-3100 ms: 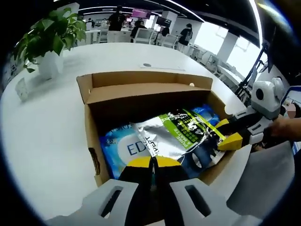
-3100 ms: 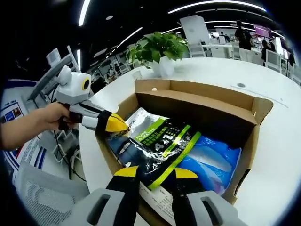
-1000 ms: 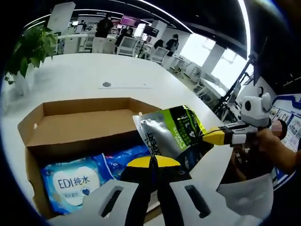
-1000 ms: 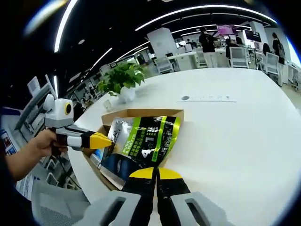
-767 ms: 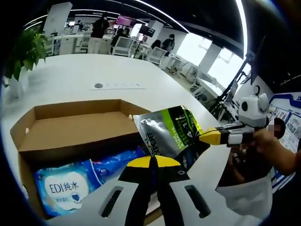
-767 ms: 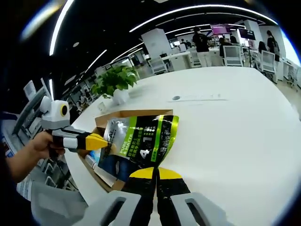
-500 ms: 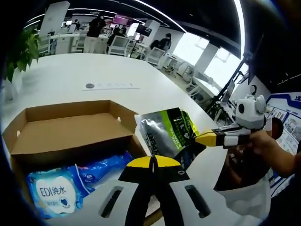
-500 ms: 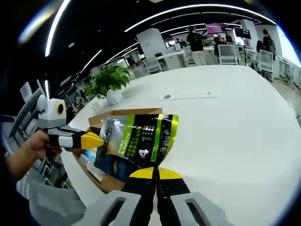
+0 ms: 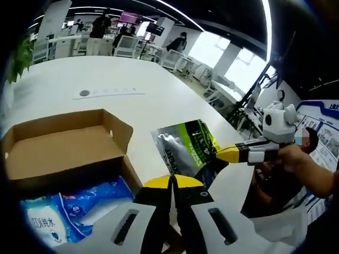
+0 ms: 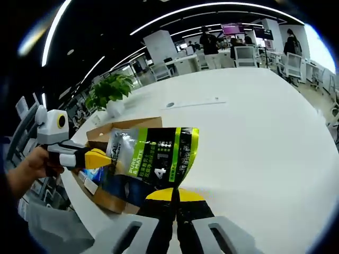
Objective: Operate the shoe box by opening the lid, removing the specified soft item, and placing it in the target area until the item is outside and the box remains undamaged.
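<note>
A silver, black and green pouch [image 9: 186, 149] hangs in the air between both grippers, over the white table [image 9: 143, 111] just right of the open cardboard shoe box [image 9: 63, 151]. My left gripper [image 9: 170, 182] is shut on its lower corner. My right gripper [image 9: 220, 155] comes in from the right and is shut on the opposite edge. In the right gripper view the same pouch [image 10: 153, 157] rises from my shut right gripper [image 10: 175, 194], with the left gripper [image 10: 103, 157] pinching its left edge and the box [image 10: 122, 126] behind it. Blue wipe packs [image 9: 79, 206] still lie in the box.
A potted plant [image 10: 108, 90] stands on the table beyond the box. A small round disc [image 9: 85, 93] and a paper strip lie further back. Bare white tabletop [image 10: 254, 121] stretches to the right of the pouch. Chairs, desks and people fill the far background.
The pouch has been lifted out of the box by both grippers and carried sideways; it now hangs beside the box over the table. The box has slid left in the left gripper view.
</note>
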Tool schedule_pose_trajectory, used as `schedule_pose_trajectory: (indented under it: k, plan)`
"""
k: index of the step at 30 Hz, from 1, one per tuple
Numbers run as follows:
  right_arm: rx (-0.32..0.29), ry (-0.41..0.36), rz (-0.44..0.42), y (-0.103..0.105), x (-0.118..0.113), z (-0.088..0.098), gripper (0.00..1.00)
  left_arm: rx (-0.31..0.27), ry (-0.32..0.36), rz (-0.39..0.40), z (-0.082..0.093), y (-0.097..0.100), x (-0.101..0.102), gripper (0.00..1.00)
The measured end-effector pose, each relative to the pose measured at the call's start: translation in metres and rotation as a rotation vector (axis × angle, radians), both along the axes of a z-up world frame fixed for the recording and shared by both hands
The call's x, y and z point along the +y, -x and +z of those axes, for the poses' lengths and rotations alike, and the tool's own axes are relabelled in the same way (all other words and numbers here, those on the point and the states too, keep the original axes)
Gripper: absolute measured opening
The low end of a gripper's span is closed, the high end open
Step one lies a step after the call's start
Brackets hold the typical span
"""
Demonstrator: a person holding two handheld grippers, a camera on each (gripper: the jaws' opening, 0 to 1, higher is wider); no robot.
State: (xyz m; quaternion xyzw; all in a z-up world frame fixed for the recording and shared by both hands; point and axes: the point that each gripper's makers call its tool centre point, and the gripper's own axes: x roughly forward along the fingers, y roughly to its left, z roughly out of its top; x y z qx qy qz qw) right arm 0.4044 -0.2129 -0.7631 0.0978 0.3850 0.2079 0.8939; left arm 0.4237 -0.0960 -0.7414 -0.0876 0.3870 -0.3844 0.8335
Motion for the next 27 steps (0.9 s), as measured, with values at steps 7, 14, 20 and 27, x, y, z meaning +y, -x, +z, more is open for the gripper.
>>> schedule_pose_trajectory:
  k: [7, 14, 20, 27]
  plan:
    - [0.007, 0.026, -0.014, -0.006, -0.013, -0.014, 0.00, 0.001, -0.030, -0.025, -0.012, -0.009, -0.015, 0.00]
    - [0.016, 0.052, -0.016, -0.015, -0.021, -0.030, 0.00, 0.021, -0.072, -0.039, -0.029, -0.018, -0.025, 0.00]
    - [0.009, 0.095, -0.014, -0.025, -0.027, -0.045, 0.00, 0.018, -0.114, -0.062, -0.037, -0.025, -0.031, 0.00]
    - [0.000, 0.127, 0.002, -0.031, -0.026, -0.057, 0.00, -0.039, -0.241, -0.150, -0.049, -0.030, -0.032, 0.00]
